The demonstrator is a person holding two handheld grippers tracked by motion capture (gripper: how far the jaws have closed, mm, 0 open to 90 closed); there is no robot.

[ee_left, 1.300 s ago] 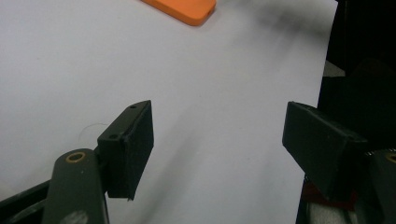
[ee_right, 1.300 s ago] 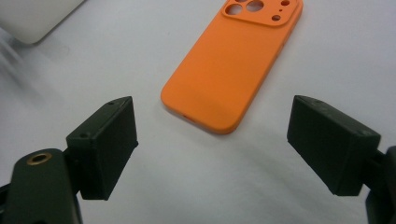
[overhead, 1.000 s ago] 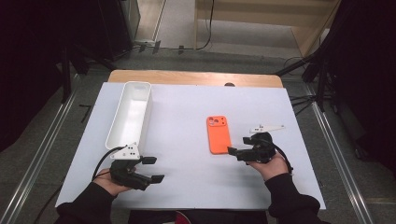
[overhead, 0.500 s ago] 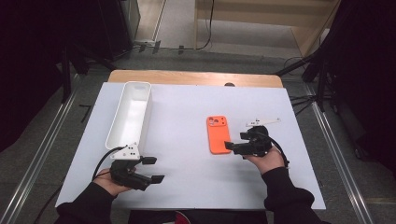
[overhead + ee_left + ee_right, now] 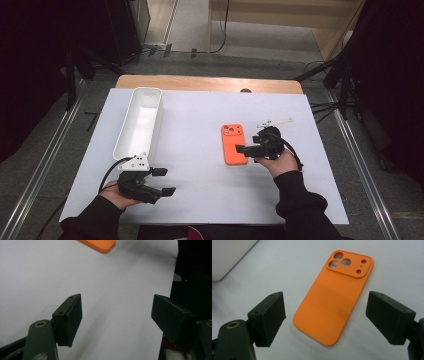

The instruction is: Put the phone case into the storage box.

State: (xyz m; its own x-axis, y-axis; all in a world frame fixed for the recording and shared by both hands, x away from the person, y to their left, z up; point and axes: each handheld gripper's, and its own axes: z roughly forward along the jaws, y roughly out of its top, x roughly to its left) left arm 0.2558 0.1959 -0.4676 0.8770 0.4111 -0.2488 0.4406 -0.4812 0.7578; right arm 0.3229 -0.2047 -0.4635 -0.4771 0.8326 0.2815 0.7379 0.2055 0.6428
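An orange phone case [image 5: 233, 144] lies flat on the white table top, camera cut-outs toward the far side. My right gripper [image 5: 242, 149] hovers at the case's right edge, pointing left, jaws open. In the right gripper view the case [image 5: 334, 300] lies ahead and below, between the spread jaws of the right gripper [image 5: 328, 305], which touch nothing. My left gripper [image 5: 164, 181] rests near the table's front left, open and empty. In the left gripper view the left gripper [image 5: 117, 307] stands over bare table, with a corner of the case [image 5: 98, 243] at the top.
A long white tray [image 5: 140, 122] stands at the left, its near end just beyond my left gripper; its corner [image 5: 227, 257] appears in the right gripper view. A wooden strip [image 5: 210, 82] borders the table's far edge. A dark sleeve [image 5: 192, 270] sits at the right.
My right gripper has moved left and slightly away from the person, up to the orange case's right edge. The left gripper has stayed where it was.
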